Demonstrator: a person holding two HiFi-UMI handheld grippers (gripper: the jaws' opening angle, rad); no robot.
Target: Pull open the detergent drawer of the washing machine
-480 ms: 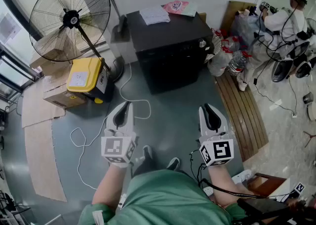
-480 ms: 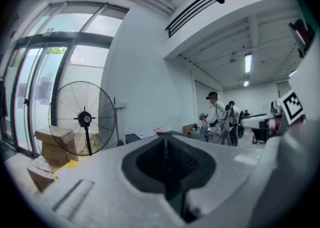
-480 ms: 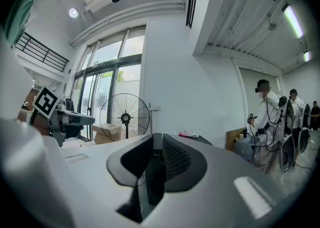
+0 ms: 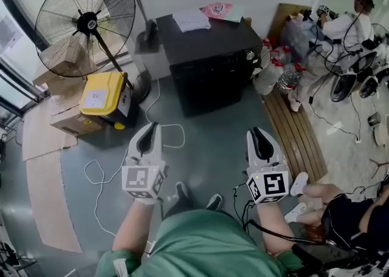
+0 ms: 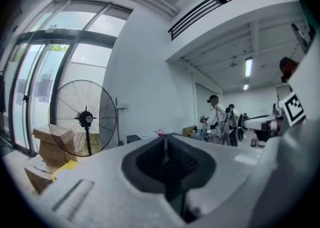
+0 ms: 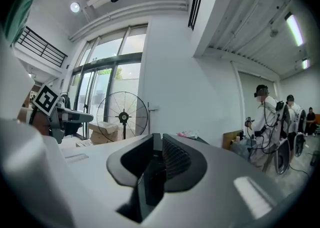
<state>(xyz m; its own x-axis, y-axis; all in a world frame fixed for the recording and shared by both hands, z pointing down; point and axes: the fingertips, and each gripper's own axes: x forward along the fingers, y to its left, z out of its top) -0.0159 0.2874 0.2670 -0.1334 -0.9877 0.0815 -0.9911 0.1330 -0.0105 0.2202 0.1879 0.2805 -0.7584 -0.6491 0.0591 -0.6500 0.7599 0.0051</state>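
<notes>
Well, washer [image 4: 209, 78] w/ papers [image 4: 190, 19] atop, yellow box [image 4: 103, 93] lidded

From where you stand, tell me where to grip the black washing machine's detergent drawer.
Its outline is too dark to make out. It likely sits in the upper band on the front of the washing machine, left of the silver knob. Open the shut right gripper first, then come straight at the front, held level, since that face stands upright toward you.

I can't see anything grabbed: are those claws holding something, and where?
Nothing: the left gripper and the right gripper are both shut and empty.
</notes>
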